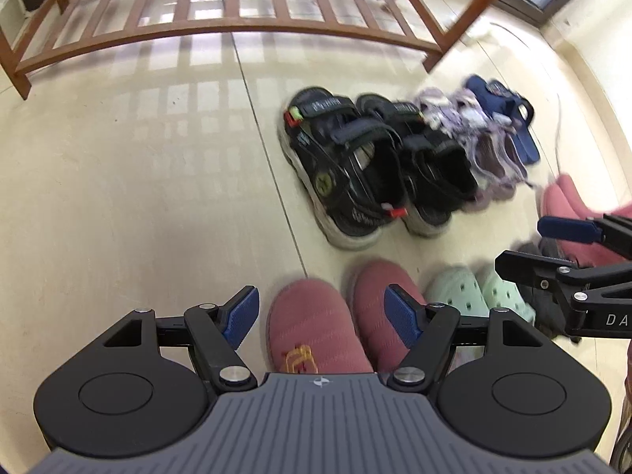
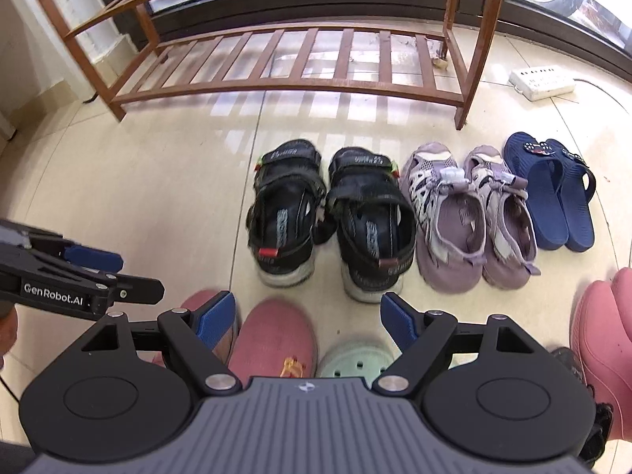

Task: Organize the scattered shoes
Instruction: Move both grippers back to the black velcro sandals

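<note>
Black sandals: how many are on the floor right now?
2: left sandal and right sandal side by side, left of the purple shoes, before the rack.

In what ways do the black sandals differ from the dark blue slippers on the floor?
The black sandals have straps across the top and behind the heel, while the dark blue slippers are backless slides. The black sandals have pale soles; the dark blue slippers are blue all over. Both pairs stand side by side, toes toward the wooden shoe rack.
</note>
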A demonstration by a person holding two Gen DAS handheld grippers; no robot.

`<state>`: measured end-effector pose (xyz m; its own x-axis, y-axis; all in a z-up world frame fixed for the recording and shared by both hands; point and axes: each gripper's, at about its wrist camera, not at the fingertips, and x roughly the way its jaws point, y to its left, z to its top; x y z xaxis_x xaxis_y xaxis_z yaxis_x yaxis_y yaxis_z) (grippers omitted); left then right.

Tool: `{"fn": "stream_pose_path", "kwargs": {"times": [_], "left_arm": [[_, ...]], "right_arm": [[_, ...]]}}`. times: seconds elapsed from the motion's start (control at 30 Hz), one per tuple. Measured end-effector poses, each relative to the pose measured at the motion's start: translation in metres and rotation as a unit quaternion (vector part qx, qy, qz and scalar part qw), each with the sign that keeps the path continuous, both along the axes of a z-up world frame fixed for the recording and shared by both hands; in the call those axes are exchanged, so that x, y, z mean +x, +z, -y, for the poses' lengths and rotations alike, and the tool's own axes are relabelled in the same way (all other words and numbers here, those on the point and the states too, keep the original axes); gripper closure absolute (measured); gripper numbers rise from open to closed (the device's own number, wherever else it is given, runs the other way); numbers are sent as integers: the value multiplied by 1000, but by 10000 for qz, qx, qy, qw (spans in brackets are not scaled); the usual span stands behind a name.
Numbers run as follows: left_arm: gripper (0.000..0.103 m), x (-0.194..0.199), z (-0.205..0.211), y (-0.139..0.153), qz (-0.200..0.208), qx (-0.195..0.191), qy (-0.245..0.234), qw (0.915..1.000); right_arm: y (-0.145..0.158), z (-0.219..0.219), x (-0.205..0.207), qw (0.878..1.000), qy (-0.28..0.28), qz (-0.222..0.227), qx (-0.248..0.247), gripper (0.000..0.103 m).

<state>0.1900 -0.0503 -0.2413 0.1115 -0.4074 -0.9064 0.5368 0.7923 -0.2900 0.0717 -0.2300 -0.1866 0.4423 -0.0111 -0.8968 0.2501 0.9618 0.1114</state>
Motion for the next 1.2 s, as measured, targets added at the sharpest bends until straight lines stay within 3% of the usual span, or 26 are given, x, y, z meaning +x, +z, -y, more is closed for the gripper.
{"fn": "stream_pose_path", "kwargs": {"times": [0.37, 0.8, 0.93, 1.2], "left_arm": [[31, 26, 30, -18, 248, 151, 132, 9995], [32, 54, 55, -56, -26, 352, 437, 9984], [31, 57, 54, -58, -130, 331, 591, 9976], [31, 63, 52, -62, -337, 289, 896, 9950]], "right_arm": [[-28, 31, 54, 9998, -118, -138, 28, 19], [-76, 40, 105, 9987, -153, -460, 150, 27], [-85, 47, 108, 9984, -275, -466, 184, 29], [-70, 69, 87, 9988, -403, -168, 206, 29]]}}
